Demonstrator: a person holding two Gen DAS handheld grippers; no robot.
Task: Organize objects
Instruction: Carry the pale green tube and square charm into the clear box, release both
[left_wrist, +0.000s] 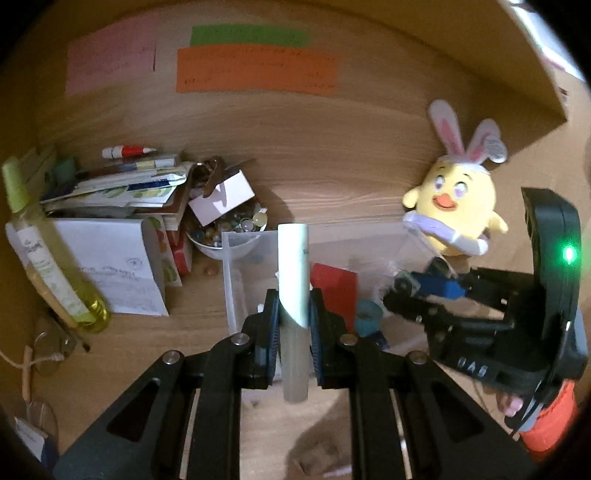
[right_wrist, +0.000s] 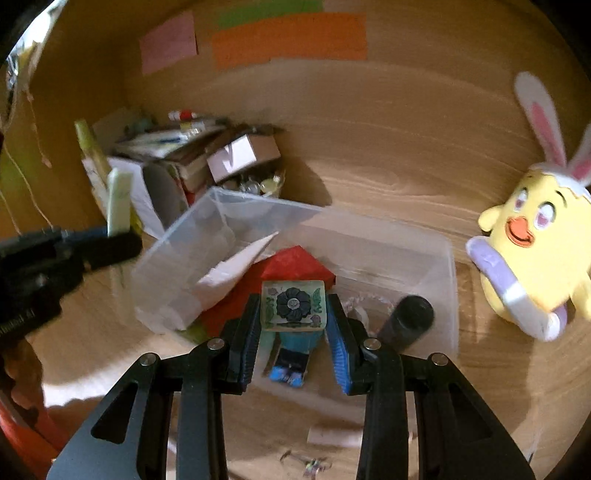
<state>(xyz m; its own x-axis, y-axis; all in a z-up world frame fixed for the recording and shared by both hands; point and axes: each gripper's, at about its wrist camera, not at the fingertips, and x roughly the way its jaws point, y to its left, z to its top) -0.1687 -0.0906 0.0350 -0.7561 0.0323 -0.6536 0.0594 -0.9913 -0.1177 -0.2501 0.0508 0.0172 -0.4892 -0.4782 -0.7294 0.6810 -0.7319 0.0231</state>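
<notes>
My left gripper (left_wrist: 293, 306) is shut on a pale green-white tube (left_wrist: 292, 273) and holds it upright at the near edge of a clear plastic bin (left_wrist: 231, 280). The tube also shows in the right wrist view (right_wrist: 119, 205). My right gripper (right_wrist: 293, 314) holds a square tile with a dark flower pattern (right_wrist: 293, 304) between its jaws over the same bin (right_wrist: 443, 266). The left pad touches the tile; a small gap shows at the right pad. In the bin lie a red card (right_wrist: 291, 266), white paper (right_wrist: 236, 269), a black cylinder (right_wrist: 408, 319) and a teal item (right_wrist: 297, 341).
A yellow chick plush with bunny ears (left_wrist: 456, 206) stands right of the bin. A pile of books and papers (left_wrist: 122, 192), a bowl of glass beads (left_wrist: 236, 229) and a yellow bottle (left_wrist: 48, 254) sit to the left. Coloured sticky notes (left_wrist: 255, 68) hang on the wooden back wall.
</notes>
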